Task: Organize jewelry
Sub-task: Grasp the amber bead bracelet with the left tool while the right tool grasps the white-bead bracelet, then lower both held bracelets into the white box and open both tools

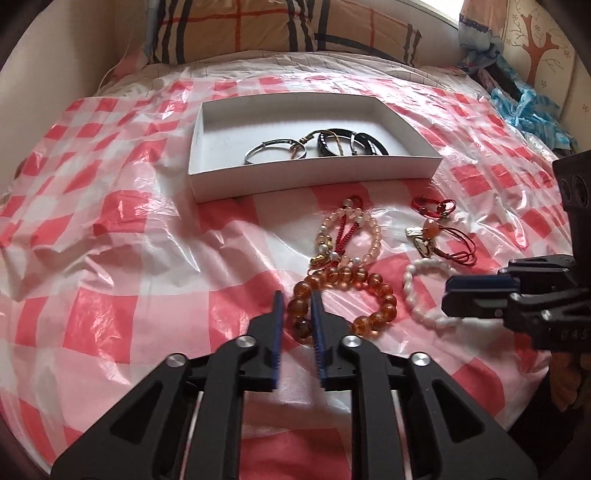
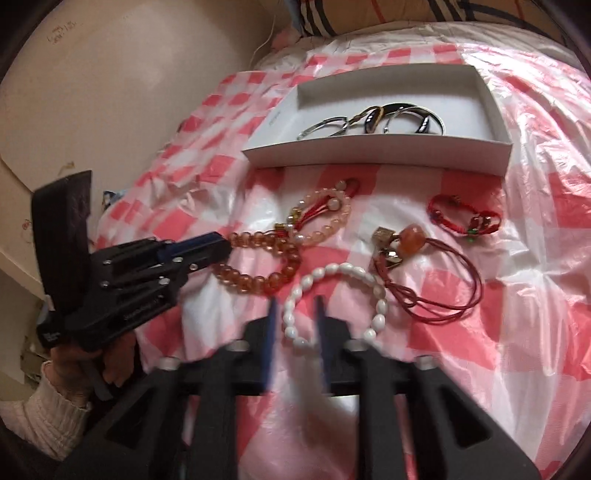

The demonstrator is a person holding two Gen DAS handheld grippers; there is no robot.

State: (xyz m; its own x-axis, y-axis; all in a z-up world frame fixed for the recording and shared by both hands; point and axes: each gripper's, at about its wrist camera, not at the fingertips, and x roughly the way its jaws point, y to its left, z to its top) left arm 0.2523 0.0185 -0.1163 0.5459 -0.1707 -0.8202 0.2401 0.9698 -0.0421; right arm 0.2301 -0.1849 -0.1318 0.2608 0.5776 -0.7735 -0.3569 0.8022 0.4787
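Observation:
A white box holds a silver bangle and black bangles. In front of it lie an amber bead bracelet, a pale pink bead bracelet, a white bead bracelet, a red cord pendant and a red string bracelet. My left gripper is slightly open, its tips straddling the amber bracelet's left side. My right gripper is slightly open around the white bracelet's near left side.
A red and white checked plastic sheet covers the bed. A plaid pillow lies behind the box. Blue cloth is bunched at the far right. A cream wall stands at the left.

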